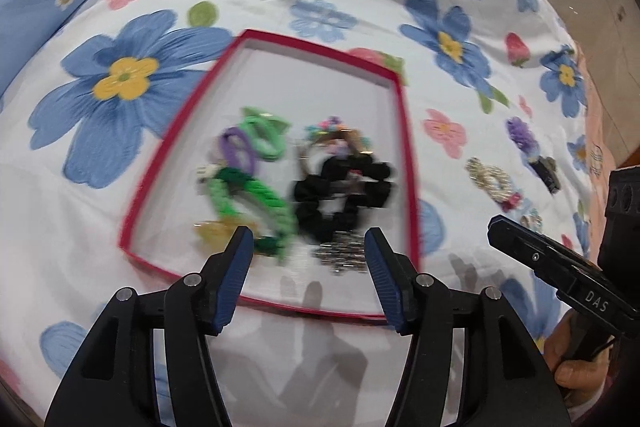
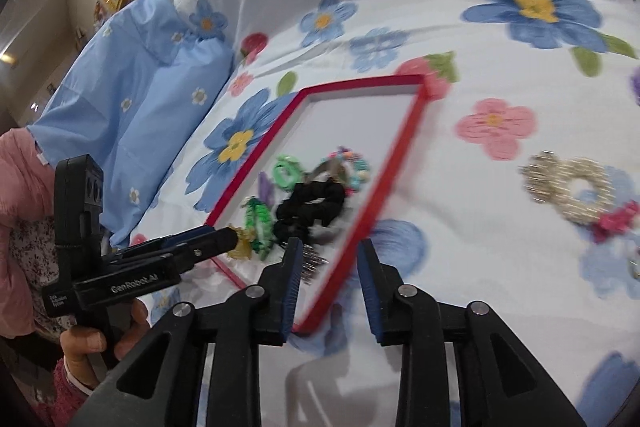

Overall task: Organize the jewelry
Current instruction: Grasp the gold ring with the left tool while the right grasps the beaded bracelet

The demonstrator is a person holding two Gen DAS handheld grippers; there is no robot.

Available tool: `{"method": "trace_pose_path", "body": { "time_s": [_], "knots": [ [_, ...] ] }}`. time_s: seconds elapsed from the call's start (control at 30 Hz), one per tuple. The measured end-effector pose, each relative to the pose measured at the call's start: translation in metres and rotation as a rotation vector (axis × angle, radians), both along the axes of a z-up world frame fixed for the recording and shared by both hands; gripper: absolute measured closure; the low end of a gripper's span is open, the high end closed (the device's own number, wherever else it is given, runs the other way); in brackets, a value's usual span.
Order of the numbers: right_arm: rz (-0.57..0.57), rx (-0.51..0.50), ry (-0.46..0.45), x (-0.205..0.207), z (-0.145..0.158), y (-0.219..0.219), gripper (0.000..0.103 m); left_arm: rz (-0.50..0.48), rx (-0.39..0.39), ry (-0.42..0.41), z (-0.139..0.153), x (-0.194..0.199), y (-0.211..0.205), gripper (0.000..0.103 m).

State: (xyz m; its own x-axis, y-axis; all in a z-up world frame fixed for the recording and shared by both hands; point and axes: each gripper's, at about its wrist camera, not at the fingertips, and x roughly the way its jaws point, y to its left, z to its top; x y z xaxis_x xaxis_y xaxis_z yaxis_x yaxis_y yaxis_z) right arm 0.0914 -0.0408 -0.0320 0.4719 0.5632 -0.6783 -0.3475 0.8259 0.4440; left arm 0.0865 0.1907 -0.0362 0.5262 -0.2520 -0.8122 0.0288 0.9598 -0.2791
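Note:
A shallow red-rimmed box [image 1: 404, 131] with a white floor lies on the floral bedspread. In it lie a black scrunchie [image 1: 344, 191], green braided bands [image 1: 256, 203], a purple and a light green ring [image 1: 260, 139], a colourful bead bracelet [image 1: 332, 131], a silver piece [image 1: 340, 255] and a yellow piece [image 1: 216, 231]. My left gripper [image 1: 308, 247] is open and empty above the box's near end. My right gripper [image 2: 328, 259] is open and empty over the box's right rim [image 2: 384, 179]. A pearl ring-shaped piece [image 2: 568, 187] lies outside the box to the right.
More pieces lie on the bedspread right of the box: a purple flower clip [image 1: 520, 135], a black clip [image 1: 548, 171] and a small sparkly item [image 1: 532, 223]. A light blue pillow [image 2: 132, 123] lies at the left. The other gripper's body [image 2: 120, 267] shows at the left.

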Motion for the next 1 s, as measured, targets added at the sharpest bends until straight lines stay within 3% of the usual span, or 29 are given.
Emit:
{"method": "trace_pose_path", "body": {
  "time_s": [0.67, 1.0],
  "knots": [
    [-0.34, -0.054, -0.025, -0.055, 0.008, -0.181, 0.071, -0.283, 0.01, -0.017, 0.015, 0.002, -0.149, 0.046],
    [-0.429, -0.081, 0.01, -0.048, -0.012, -0.231, 0.071, -0.39, 0.023, 0.0, 0.008, 0.007, -0.208, 0.046]
  ]
}}
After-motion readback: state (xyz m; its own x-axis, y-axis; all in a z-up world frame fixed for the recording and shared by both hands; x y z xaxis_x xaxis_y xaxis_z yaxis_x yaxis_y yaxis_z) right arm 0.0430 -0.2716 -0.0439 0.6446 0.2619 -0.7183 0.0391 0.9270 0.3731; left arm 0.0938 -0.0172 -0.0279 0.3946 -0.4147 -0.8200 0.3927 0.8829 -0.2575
